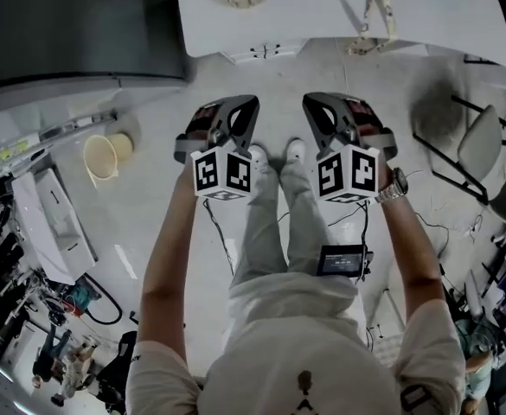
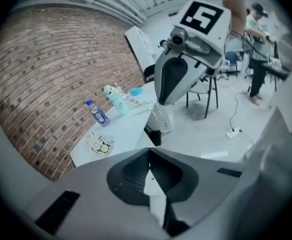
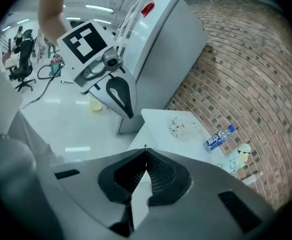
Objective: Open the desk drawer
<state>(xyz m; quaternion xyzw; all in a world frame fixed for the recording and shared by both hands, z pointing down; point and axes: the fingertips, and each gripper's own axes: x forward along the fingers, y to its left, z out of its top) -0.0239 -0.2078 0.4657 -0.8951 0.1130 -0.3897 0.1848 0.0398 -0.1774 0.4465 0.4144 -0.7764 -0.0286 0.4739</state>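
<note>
A red-brown brick wall (image 2: 46,74) is running behind the workspace, and a pale, glossy floor (image 1: 149,232) is spreading under everything. A big grey metal cabinet (image 1: 62,24) is standing just beside the long white rectangular desk (image 1: 322,20), which is lying at the top of the head view, well ahead of the person's white shoes. A grey office chair (image 1: 477,145) is sitting off to the right, and a cream plastic bucket (image 1: 105,156) is resting on the floor to the left.

The desk drawer (image 1: 261,53) seems to be the white panel with small dark marks that is showing just under the desk's near edge. It is looking closed, though it is too small here to be sure.

The person is holding both tools out over the floor, short of the desk. The left gripper (image 1: 240,115) is keeping its black ribbed jaws pressed together with nothing between them, and the right gripper (image 1: 322,115) is doing the same. Neither is touching anything.

On the desktop a crumpled off-white cloth (image 2: 100,145), a pale teal soft toy (image 2: 117,103) and a clear plastic water bottle with a blue label (image 2: 98,115) are lying apart from one another.

By my reading the task is only beginning: the drawer is not yet pulled out. Reaching it, parting one pair of jaws, gripping its front and drawing it outward are all remaining.
</note>
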